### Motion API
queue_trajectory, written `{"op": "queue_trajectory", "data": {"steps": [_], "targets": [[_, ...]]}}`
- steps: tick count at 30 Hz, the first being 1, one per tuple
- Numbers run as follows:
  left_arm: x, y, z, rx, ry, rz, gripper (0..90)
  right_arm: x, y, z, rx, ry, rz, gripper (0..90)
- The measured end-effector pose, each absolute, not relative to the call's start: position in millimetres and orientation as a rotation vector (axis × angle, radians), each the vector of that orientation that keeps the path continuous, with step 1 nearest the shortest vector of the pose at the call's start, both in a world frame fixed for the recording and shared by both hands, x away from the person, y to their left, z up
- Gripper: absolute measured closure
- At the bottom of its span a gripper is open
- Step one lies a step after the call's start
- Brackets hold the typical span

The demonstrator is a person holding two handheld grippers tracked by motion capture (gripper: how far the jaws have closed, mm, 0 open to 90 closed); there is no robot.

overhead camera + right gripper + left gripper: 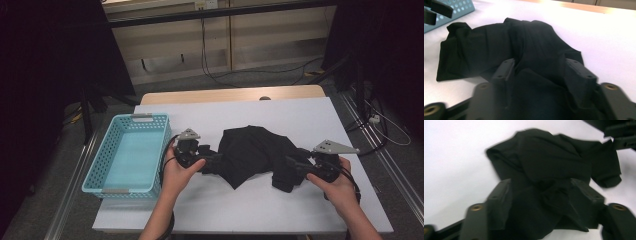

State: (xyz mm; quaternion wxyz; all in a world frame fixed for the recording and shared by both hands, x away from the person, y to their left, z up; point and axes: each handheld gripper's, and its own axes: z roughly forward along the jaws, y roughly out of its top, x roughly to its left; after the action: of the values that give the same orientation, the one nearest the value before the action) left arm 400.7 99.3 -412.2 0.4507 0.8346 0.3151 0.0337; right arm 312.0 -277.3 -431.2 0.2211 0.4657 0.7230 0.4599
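Black garment (252, 152) crumpled on white tabletop (300, 115), basket (127, 155) to its left. L gripper (212, 161) & R gripper (294, 167): fingers apart, cloth bunched between, not clamped.

The garment (255, 152) is plain black with no print or pattern, and it lies on a table (310, 120) covered in plain white, with a light wood-coloured edge along the far side. The basket (95, 170) is light turquoise, its walls patterned with a regular grid of small holes and its handles grey. Both tongs, left (216, 161) and right (292, 167), are black, each carrying a grey plate on top.
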Motion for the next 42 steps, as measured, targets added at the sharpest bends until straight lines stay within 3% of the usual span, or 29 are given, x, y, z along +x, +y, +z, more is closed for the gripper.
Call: {"op": "queue_trajectory", "data": {"steps": [5, 7, 8, 10, 11, 14, 25, 39, 42], "targets": [[395.7, 77.5, -425.6, 2.114, 0.741, 0.042, 35.7, 312.9, -265.6, -432.2, 1.259, 2.03, 1.257, 35.1], [394.9, 72.7, -431.1, 2.117, 0.758, 0.006, 44.4, 313.8, -260.2, -433.1, 1.253, 2.044, 1.258, 34.0], [394.7, 71.3, -433.1, 2.13, 0.758, -0.003, 44.4, 313.8, -260.2, -433.1, 1.253, 2.044, 1.258, 34.0], [393.9, 69.3, -436.5, 2.15, 0.738, -0.026, 65.1, 314.3, -256.3, -434.1, 1.243, 2.059, 1.253, 33.6], [393.4, 69.2, -436.6, 2.155, 0.732, -0.046, 82.0, 314.7, -251.7, -434.9, 1.23, 2.077, 1.249, 33.3], [391.7, 68.9, -431.7, 2.137, 0.724, -0.063, 86.7, 314.7, -246.8, -435.3, 1.216, 2.093, 1.25, 33.1], [380.1, 65.0, -412.8, 2.104, 0.622, -0.068, 87.8, 314.5, -228.0, -438.4, 1.167, 2.154, 1.261, 28.4], [357.0, 33.5, -408.9, 2.163, 0.477, -0.118, 87.7, 308.7, -249.6, -435.5, 1.21, 2.092, 1.267, 25.7], [356.6, 30.6, -412.0, 2.201, 0.464, -0.066, 85.8, 309.0, -249.5, -435.0, 1.209, 2.08, 1.263, 25.2]]}}
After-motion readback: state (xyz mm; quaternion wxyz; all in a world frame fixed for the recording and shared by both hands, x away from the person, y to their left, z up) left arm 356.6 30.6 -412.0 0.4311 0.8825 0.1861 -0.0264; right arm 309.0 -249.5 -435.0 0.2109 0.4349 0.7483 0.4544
